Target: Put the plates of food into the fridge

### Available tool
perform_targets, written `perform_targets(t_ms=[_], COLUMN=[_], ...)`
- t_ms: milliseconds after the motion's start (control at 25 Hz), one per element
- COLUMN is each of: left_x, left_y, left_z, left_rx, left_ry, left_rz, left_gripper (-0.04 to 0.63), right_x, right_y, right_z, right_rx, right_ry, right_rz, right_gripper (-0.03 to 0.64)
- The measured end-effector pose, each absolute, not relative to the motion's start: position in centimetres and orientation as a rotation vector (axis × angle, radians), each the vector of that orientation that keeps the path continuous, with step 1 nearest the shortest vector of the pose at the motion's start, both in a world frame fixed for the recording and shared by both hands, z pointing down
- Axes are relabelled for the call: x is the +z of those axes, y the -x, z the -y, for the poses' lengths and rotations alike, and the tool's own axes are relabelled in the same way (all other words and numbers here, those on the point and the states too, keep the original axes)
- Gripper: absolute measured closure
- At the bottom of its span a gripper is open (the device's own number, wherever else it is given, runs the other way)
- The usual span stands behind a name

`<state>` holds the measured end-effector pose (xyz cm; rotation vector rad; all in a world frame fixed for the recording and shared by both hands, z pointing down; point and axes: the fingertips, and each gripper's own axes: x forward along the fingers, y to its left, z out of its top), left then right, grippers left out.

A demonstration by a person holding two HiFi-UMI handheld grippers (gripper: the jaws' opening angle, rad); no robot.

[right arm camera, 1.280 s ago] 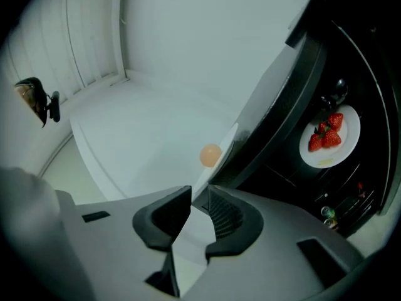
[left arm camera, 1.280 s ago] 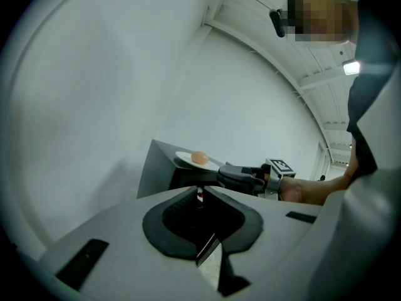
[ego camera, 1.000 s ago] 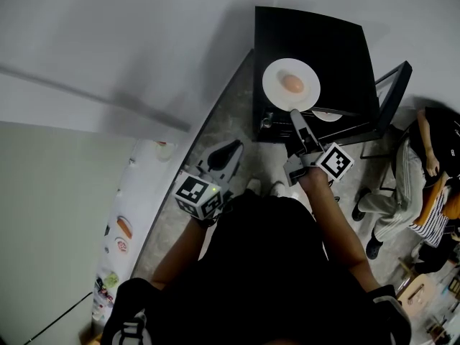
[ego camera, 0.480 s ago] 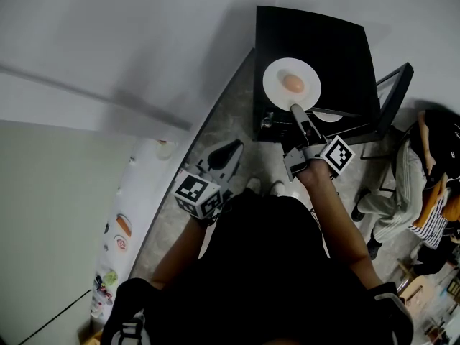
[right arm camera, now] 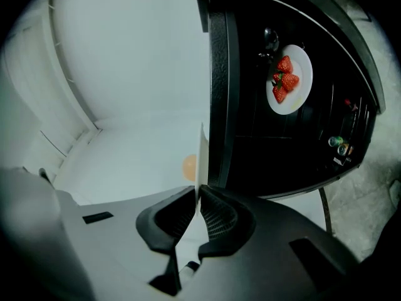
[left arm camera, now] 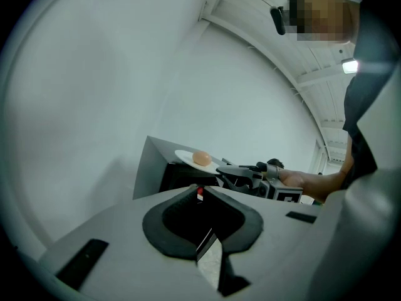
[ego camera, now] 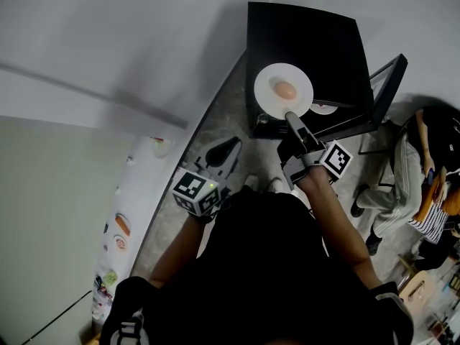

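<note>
Holding one white plate (ego camera: 266, 85) by its rim, we are gripping with our right hand-held gripper (ego camera: 290, 115), whose jaws are clamping tight on the plate's near edge. The right gripper view is showing that plate edge-on between the pads. One round orange-tan piece of food (ego camera: 286, 90) is sitting at the middle of this plate. We are keeping the plate level just at the open front of the single black fridge (ego camera: 309, 34), by its upper edge and not yet inside. The fridge door (ego camera: 384, 77) is standing open to the right.

We are counting two plates in all. The second plate (right arm camera: 302, 64) is resting on a shelf inside the fridge, carrying a few red strawberries (right arm camera: 285, 80) bunched too close for an exact count. Two small cans (right arm camera: 338, 144) are standing lower in the fridge, well apart from that plate.

Our left hand-held gripper (ego camera: 224, 152) is hanging low and to the left of the fridge, well apart from both plates. Its jaws are sitting nearly together with nothing between them. One seated person (ego camera: 431, 157) is showing at the right edge.
</note>
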<state>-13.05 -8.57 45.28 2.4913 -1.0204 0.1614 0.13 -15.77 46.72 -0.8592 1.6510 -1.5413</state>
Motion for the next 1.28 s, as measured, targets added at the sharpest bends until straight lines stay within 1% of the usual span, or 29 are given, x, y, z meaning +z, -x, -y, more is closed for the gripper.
perform_targets(t_ms=[840,1280], left_x=[45.5,45.7], left_y=[10.0,10.0], left_z=[4.3,4.2], left_rx=[0.152,0.16], left_ry=[-2.481,-2.468], left_rz=[1.006,1.012], left_gripper=[0.571,0.571], right_x=[47.0,51.6], right_y=[-1.1,-1.9], right_z=[6.4,6.1], right_rx=[-1.624,-1.679], right_ry=[0.772,0.839], right_rz=[-1.708,-1.711], right_gripper=[0.575,0.575])
